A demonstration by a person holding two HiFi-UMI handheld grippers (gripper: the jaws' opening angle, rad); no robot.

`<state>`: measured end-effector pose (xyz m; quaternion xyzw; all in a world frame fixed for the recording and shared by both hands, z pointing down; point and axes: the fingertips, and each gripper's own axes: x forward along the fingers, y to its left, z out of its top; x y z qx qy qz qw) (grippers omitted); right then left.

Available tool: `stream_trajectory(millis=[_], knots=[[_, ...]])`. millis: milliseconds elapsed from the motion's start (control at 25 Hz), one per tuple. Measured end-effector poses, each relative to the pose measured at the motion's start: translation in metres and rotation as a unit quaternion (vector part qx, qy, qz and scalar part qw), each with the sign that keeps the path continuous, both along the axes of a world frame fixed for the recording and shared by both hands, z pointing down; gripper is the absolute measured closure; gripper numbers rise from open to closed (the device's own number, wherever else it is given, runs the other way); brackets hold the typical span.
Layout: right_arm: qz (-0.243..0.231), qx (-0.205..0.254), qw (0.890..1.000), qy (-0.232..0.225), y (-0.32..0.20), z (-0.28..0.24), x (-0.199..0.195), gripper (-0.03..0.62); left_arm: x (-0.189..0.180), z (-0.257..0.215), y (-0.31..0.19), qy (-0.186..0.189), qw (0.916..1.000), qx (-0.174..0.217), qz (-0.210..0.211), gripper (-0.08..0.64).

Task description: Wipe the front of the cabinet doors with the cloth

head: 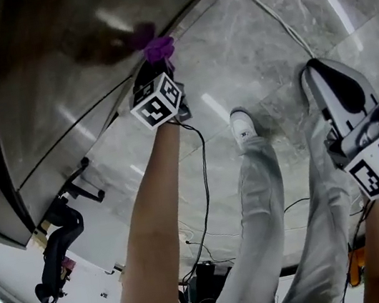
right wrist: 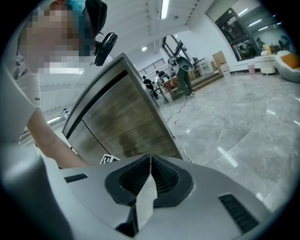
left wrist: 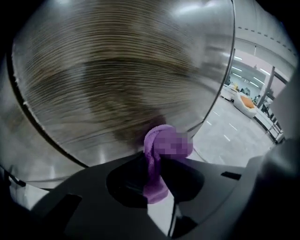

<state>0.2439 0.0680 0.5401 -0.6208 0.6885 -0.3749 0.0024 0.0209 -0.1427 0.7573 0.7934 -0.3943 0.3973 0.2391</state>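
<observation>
A purple cloth (left wrist: 157,159) is bunched between the jaws of my left gripper (left wrist: 157,180), which is shut on it. In the head view the cloth (head: 157,48) presses against the wood-grain cabinet door (head: 78,58) near its lower right corner, with my left gripper (head: 154,73) just behind it. A darker smear shows on the door (left wrist: 117,93) around the cloth. My right gripper (head: 321,77) hangs at the right, away from the cabinet, above the floor. Its jaws (right wrist: 149,164) are shut with nothing between them. The cabinet (right wrist: 124,124) appears beyond them.
A white cable (head: 270,13) runs over the grey marble floor (head: 265,46) from the cabinet's corner. The person's legs and white shoe (head: 243,127) stand between the grippers. A black cable (head: 205,180) trails from the left gripper. A black robot arm (head: 58,250) stands at lower left.
</observation>
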Motion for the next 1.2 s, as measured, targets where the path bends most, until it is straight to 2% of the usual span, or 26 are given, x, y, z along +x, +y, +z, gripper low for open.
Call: stream_trajectory(millis=[320,520,600,760,960,1120,1200], knots=[[-0.031,0.008,0.999,0.002,-0.023,-0.017,-0.074,0.563,-0.07,-0.005,-0.006,-0.023,0.9992,-0.009,-0.031,0.479],[-0.041,0.003,0.999,-0.016,-0.033,-0.038,-0.108,0.563,-0.118,-0.025,-0.007,-0.053,0.9939,-0.009,-0.096,0.479],[-0.048,-0.001,0.999,-0.023,-0.035,-0.046,-0.121,0.563,-0.13,-0.038,-0.002,-0.054,0.9932,-0.007,-0.103,0.479],[-0.09,0.002,0.996,-0.006,-0.047,-0.065,-0.144,0.563,-0.129,-0.078,0.009,-0.011,0.9944,0.007,-0.105,0.479],[-0.139,0.003,0.99,0.019,-0.065,-0.104,-0.172,0.563,-0.105,-0.165,0.041,0.017,0.998,0.038,-0.048,0.479],[-0.185,0.026,0.982,0.029,-0.08,-0.147,-0.188,0.563,-0.085,-0.252,0.052,0.093,0.9903,0.078,-0.067,0.479],[-0.197,0.038,0.979,0.028,-0.086,-0.165,-0.197,0.563,-0.078,-0.294,0.048,0.119,0.9853,0.102,-0.067,0.479]])
